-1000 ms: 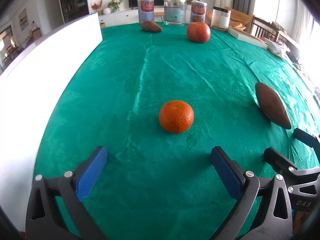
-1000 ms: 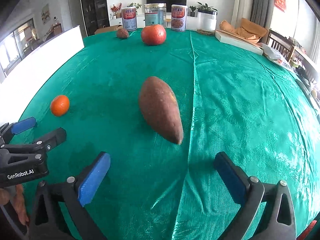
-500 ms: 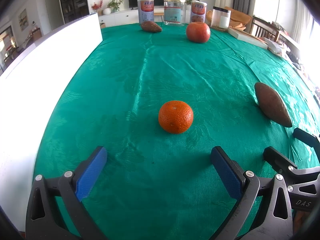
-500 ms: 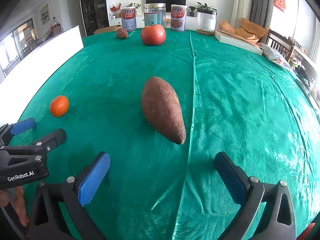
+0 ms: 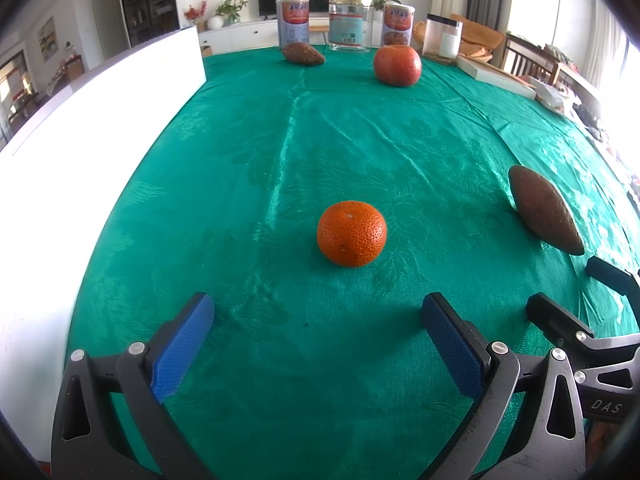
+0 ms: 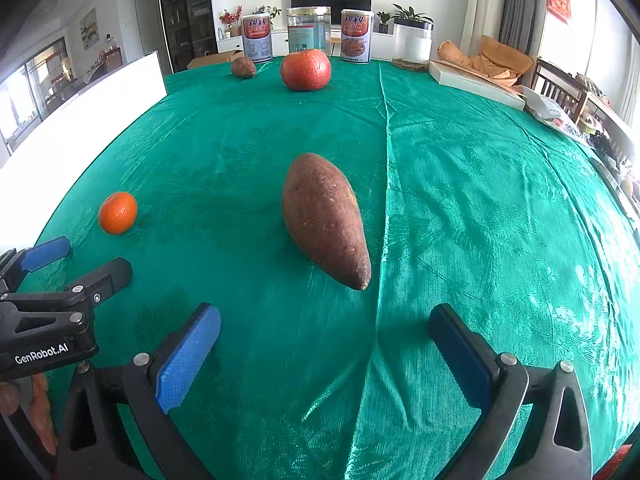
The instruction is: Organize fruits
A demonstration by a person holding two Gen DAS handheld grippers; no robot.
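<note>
A green tablecloth fills both views, cans and a big red fruit at the top. Both grippers hover empty, fingers spread wide — likely lining up grasps. The left gripper faces the orange at frame centre, ahead of its pads; the right gripper faces the sweet potato, just beyond its tips.

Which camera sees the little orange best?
The left wrist view. The small orange sits near the middle, close and sharp, straight ahead of the open left gripper, so its dimpled skin shows. In the right wrist view the same orange is small, far toward the left edge.
</note>
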